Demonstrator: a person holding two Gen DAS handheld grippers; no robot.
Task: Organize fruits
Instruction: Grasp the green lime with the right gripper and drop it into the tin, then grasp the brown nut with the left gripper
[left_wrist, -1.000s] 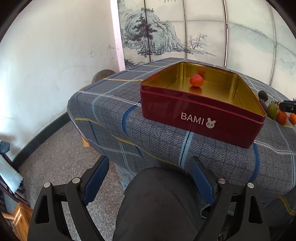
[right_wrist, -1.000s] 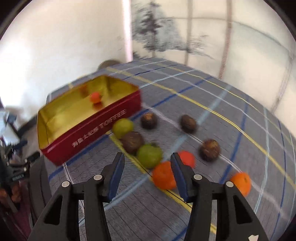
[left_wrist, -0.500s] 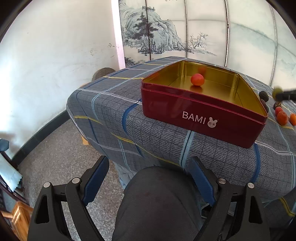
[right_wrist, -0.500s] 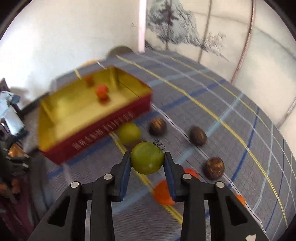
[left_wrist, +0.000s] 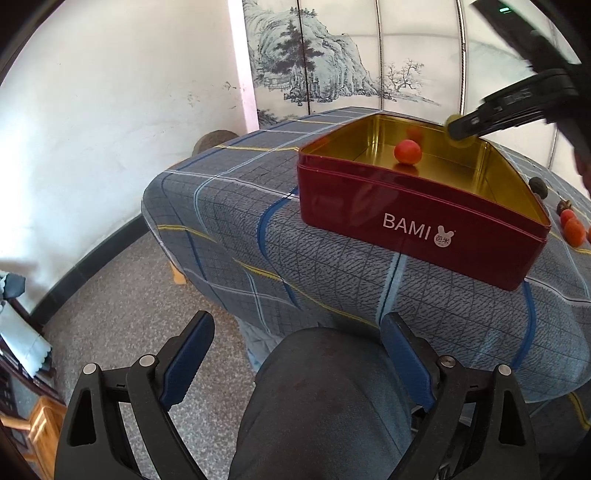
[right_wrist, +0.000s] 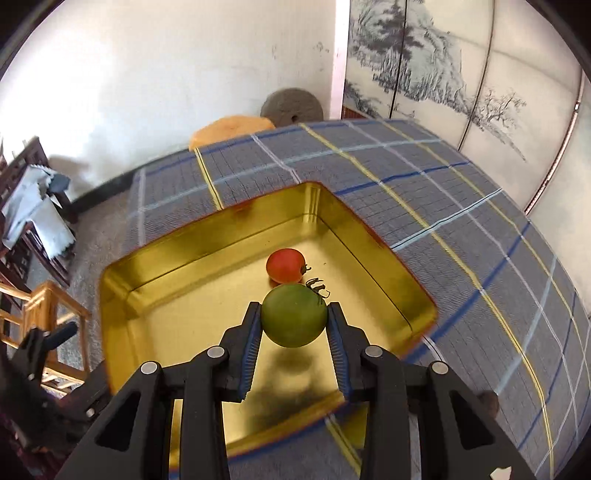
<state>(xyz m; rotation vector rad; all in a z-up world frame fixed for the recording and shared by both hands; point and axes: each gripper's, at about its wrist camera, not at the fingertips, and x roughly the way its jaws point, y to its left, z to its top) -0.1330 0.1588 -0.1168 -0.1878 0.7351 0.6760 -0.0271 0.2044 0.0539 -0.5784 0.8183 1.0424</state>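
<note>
One red tomato (right_wrist: 285, 264) already inside the gold-lined tin (right_wrist: 122, 273). Green tomato (right_wrist: 293, 315) clamped in right gripper (right_wrist: 294, 325) fingers above the tin floor, unreleased. Left gripper (left_wrist: 295, 360) fingers apart, empty. Several fruits (left_wrist: 573, 232) left on table (left_wrist: 229, 206).

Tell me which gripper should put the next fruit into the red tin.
Right. The right gripper is already shut on the green tomato and hangs over the red tin, close to the red tomato inside. The left gripper is open, empty, and back off the table's edge.
</note>
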